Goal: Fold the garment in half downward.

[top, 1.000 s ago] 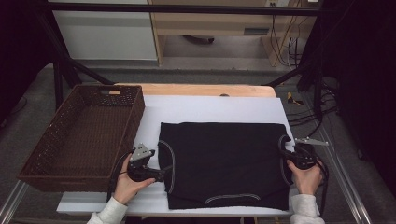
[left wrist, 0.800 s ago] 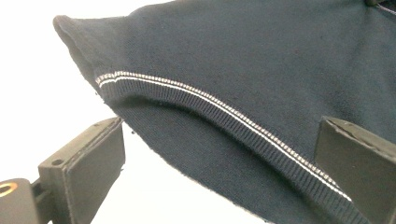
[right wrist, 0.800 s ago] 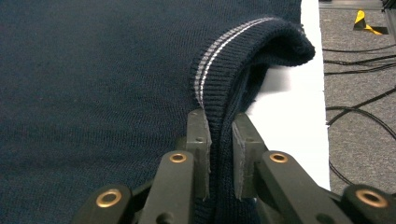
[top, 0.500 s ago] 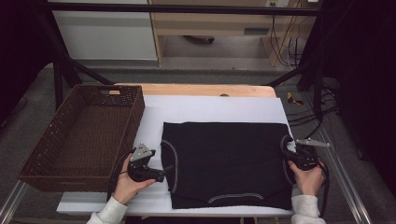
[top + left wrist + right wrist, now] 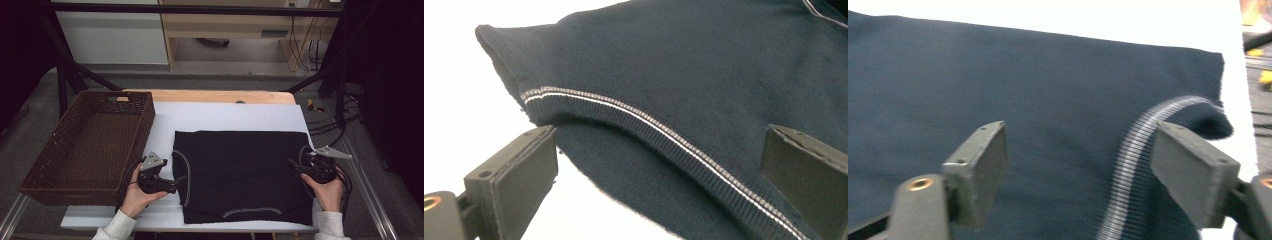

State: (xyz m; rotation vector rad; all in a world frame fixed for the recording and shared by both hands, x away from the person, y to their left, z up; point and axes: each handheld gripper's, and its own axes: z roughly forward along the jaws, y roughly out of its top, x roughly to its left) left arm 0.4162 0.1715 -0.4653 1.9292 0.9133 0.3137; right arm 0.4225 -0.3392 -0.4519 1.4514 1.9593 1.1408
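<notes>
A dark navy garment [image 5: 240,170] with pale striped trim lies folded flat on the white board [image 5: 225,117]. My left gripper [image 5: 171,187] rests at the garment's left edge. In the left gripper view its jaws [image 5: 659,185] stand open, with the trimmed edge of the garment [image 5: 674,75] lying between them untouched. My right gripper [image 5: 296,166] sits at the garment's right edge. Its jaws have just been opening, and in the right gripper view my right gripper [image 5: 1083,170] stands open above the cloth [image 5: 998,75], the striped trim [image 5: 1133,150] between the pads without being pressed.
A brown wicker basket [image 5: 147,120] stands on the left of the table, close to my left hand. A wooden strip [image 5: 215,96] runs along the back of the board. Cables [image 5: 345,130] hang off the right side.
The right gripper has let go of the garment's right edge and lifted slightly. The left hand and the garment have stayed where they were.
</notes>
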